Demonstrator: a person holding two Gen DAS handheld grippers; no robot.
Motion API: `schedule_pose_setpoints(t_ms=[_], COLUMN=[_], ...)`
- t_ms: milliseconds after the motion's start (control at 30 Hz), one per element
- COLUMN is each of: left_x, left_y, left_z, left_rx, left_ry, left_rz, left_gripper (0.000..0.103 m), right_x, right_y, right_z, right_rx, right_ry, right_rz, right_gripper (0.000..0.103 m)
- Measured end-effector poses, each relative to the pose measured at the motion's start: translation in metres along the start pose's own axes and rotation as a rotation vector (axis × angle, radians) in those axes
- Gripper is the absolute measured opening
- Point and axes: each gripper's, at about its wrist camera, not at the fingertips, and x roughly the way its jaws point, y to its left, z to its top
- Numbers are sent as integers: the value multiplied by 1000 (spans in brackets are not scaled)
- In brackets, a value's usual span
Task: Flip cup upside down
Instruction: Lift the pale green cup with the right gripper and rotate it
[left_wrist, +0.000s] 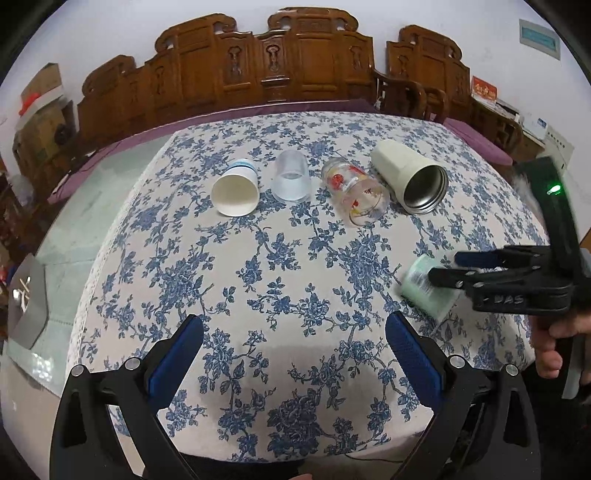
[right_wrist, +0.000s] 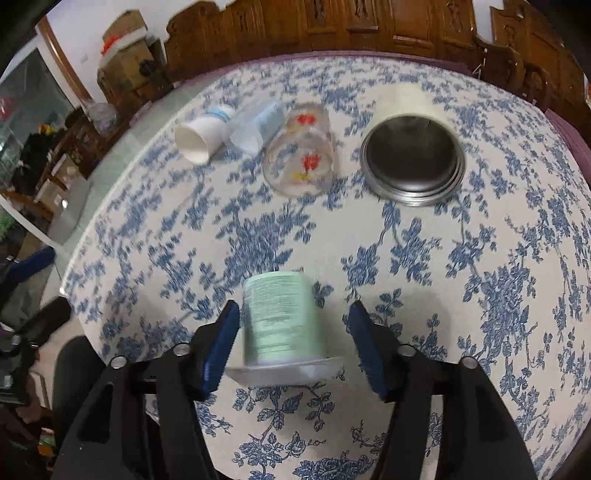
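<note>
Five cups: four are lying on their sides in a row toward the far edge of the table (left_wrist: 155, 295), and one green cup (right_wrist: 281, 321) is sitting near the right front edge.
Far row, left to right: white paper cup (left_wrist: 236, 192), clear plastic cup (left_wrist: 291, 177), flowered glass (left_wrist: 356, 195), cream steel-lined tumbler (left_wrist: 410, 175), all with mouths facing the near edge.
Green cup: it appears to be standing mouth down, wide white rim on the cloth, base up, long axis upright; blur is softening its outline.
Right hand-held gripper (right_wrist: 291, 336): its fingers are spread apart around the green cup, the left blue pad just beside the wall, the right pad standing clear; I judge it is gripping nothing.
Left hand-held gripper (left_wrist: 295, 354): it is hovering wide open over the near edge, holding nothing, well apart from every cup.
Key relation: the green cup is lying straight ahead between the right fingers, so the right hand is much the nearer.
Left view only: it is showing the right hand-held gripper from the side, reaching across the green cup.
Right view only: it is showing the gaps between pads and cup wall.
</note>
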Motion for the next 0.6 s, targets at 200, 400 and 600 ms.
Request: schedule_pose_setpoints(t_ms=[200,400,600], left_x=[6,16,41], left_y=[-13,-36,-52], left_z=[13,34,48], left_rx=[13,12,-86], left_ry=[30,81,189], left_rz=[-29,-74,-146], left_gripper=[95,91,74], right_x=[-42,-70,-71], right_y=[-8,-22,-34], right_z=[-17,-50,-66], right_rx=[-30,-27,-26], right_ry=[-142,-265,-284], right_rz=[-56,-126,-144], right_gripper=[67,77,78])
